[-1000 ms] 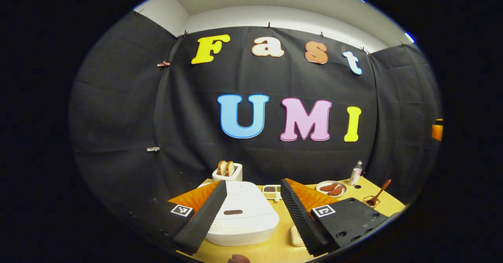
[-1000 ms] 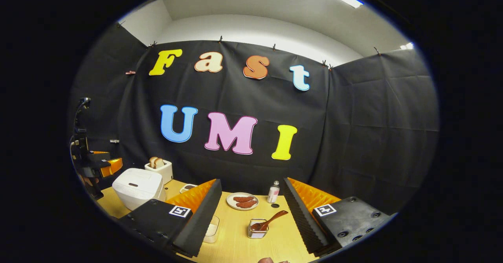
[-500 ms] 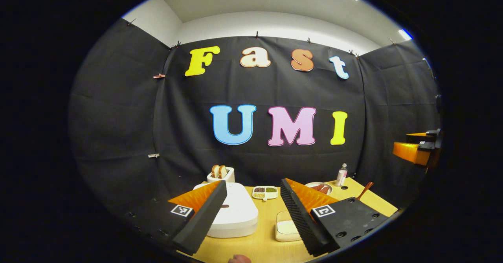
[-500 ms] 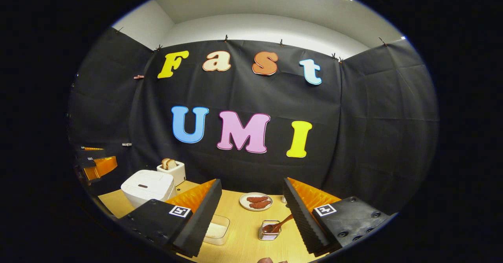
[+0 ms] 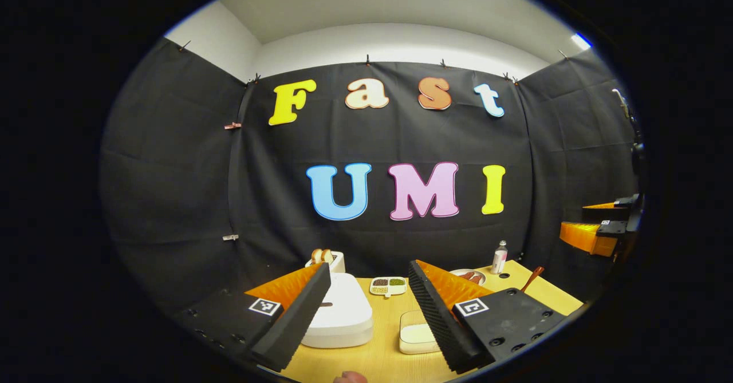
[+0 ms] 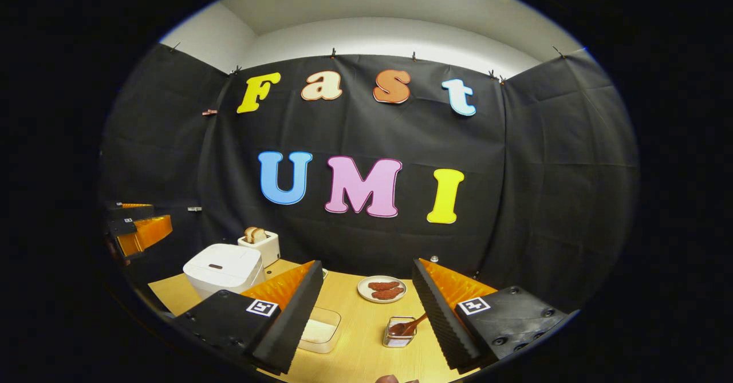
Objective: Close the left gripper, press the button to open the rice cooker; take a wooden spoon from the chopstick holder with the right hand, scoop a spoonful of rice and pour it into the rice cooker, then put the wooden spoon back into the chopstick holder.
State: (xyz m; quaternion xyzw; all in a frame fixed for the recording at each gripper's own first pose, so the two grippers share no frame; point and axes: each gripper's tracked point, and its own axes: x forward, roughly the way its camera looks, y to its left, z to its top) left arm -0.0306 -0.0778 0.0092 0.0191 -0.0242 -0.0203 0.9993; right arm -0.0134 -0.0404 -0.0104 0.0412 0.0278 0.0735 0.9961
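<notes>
Left tongs (image 5: pixel 366 314): spread, empty, held above the table (image 5: pixel 383 360) facing the rice cooker (image 5: pixel 341 314); lid down, so button press not yet done; fingers must come together first to make a blunt pusher. Right tongs (image 6: pixel 366 317): spread, empty, aimed toward chopstick holder (image 6: pixel 399 337); wooden spoon (image 6: pixel 408 327) leans in it, handle up-right for easy pinching. Rice tray (image 6: pixel 319 332) sits just beside holder, between it and cooker; short scoop path.
</notes>
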